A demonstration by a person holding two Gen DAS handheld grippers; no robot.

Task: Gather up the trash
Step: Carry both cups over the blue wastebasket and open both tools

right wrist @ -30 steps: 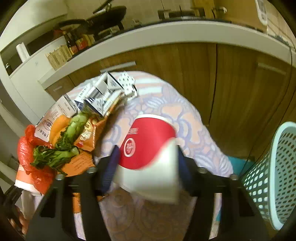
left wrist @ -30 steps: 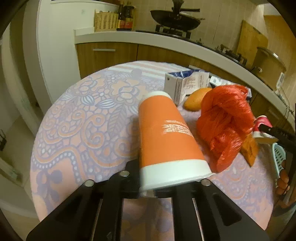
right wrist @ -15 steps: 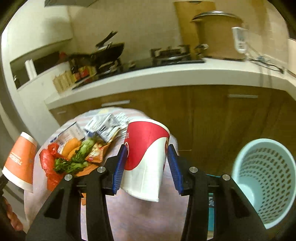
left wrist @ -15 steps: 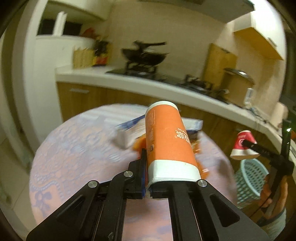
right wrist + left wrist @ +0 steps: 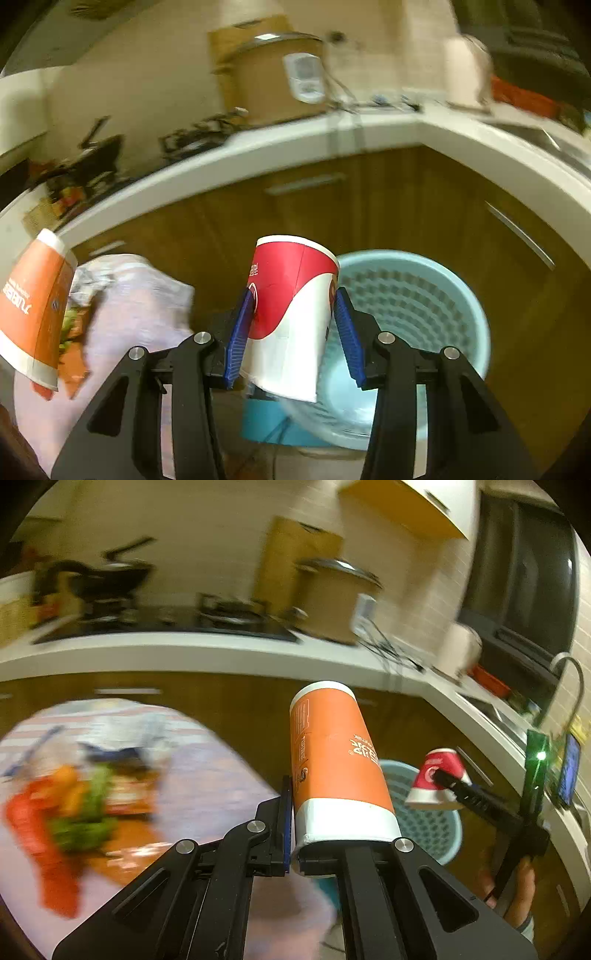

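While both cups are carried, the bin is neared.
Orange cup (image 5: 334,760), pinched at its rim by the left hand-held gripper (image 5: 317,853), could be dropped short of the blue bin (image 5: 436,295); red cup (image 5: 291,310) is clamped by the right hand-held gripper (image 5: 291,332).

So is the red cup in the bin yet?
Not yet. The red cup is held between the right gripper's fingers, beside the blue bin.

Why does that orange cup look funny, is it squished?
Yes. The left gripper pinches the orange cup by its rim wall, flattening that edge. The red cup in the right gripper looks only slightly dented.
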